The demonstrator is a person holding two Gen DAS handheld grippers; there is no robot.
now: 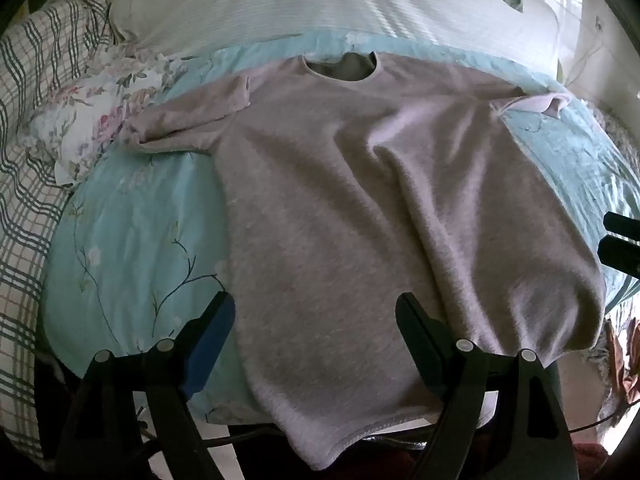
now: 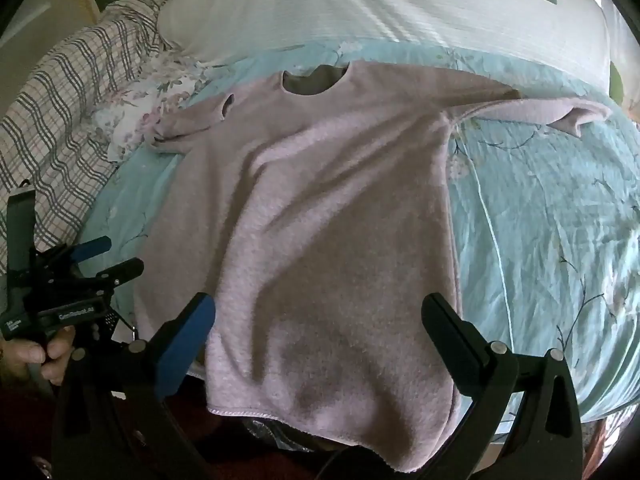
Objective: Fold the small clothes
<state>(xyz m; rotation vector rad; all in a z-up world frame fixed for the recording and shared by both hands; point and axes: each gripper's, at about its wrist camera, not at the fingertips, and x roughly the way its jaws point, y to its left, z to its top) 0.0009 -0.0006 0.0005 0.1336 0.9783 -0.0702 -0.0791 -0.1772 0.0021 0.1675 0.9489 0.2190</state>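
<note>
I'm seeing the white bedspread [image 1: 280, 4] stretching across the far side, with the light blue floral quilt [image 1: 132, 232] lying in front of it and a plaid blanket [image 1: 24, 160] bunching at the left. On the quilt, the pale pink sweater [image 1: 320, 220] is lying spread out, neck hole away from me, its hem hanging over the near edge of the bed. 1 sleeve is crumpling at the left and the other is reaching out to the right.

My left gripper [image 1: 316, 320] is hovering wide open over the hem, gripping nothing. My right gripper [image 2: 320, 320] is hovering likewise, gaping wide and empty, with the lower body of the sweater lying between its 2 fingers.
</note>
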